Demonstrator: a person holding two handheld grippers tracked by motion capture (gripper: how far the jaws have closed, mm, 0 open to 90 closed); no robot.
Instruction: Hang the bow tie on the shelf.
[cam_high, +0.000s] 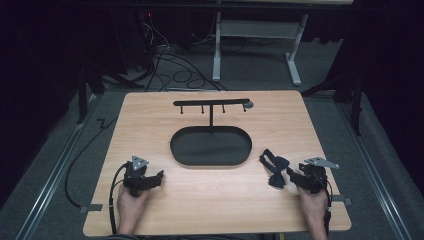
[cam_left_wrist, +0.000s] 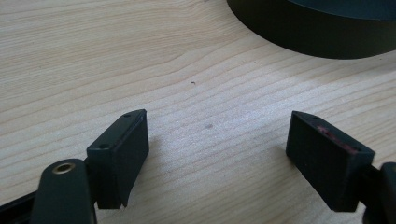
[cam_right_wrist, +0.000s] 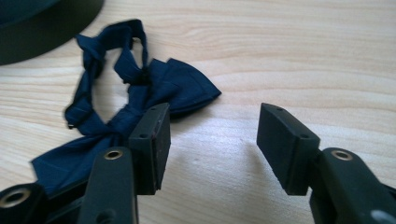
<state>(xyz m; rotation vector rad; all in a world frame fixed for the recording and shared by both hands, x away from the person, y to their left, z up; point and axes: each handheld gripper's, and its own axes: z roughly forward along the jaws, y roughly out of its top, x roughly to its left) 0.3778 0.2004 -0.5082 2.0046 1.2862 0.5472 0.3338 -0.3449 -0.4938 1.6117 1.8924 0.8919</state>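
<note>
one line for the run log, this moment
left gripper: open, over bare table | right gripper: open, beside bow tie | bow tie: flat on table, ungrasped | tray: empty

The left gripper (cam_left_wrist: 217, 140) hangs low over the pale wood-grain surface (cam_left_wrist: 116, 56), its two black jaws spread wide with bare wood between them. Beyond, at the upper right, curves the dark wall of a black oval tray (cam_left_wrist: 317, 32).
</note>
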